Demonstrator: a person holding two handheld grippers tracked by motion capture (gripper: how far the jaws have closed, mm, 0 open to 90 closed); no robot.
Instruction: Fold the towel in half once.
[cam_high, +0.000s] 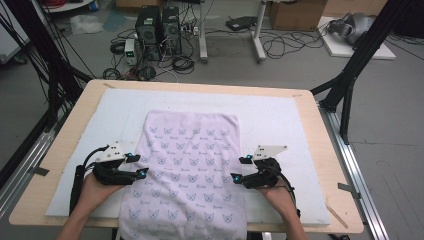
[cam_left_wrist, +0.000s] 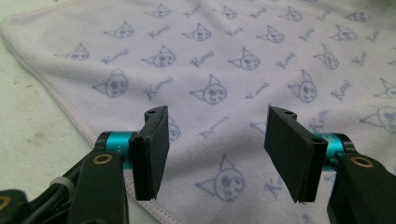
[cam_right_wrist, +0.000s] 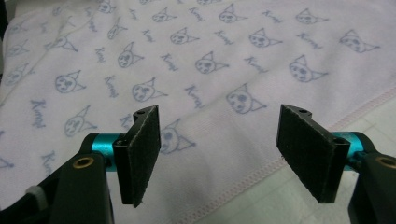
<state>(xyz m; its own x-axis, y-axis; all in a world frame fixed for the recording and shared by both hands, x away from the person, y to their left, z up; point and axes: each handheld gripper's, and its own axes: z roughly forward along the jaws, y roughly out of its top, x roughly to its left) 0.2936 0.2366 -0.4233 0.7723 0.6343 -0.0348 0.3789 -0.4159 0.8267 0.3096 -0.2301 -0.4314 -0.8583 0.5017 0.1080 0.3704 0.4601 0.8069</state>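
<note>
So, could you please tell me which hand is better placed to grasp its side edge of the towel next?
Probably the left tool: its open jaws already straddle the towel's hem. The right tool is open too, mostly beside its edge.

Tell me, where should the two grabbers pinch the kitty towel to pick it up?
Probably at its long side hems. The towel lies flat and smooth on the white mat, so only the edges give the pads something to pinch. The left gripper could come in from the left hem, the right gripper from the right hem; both are open just above it.
</note>
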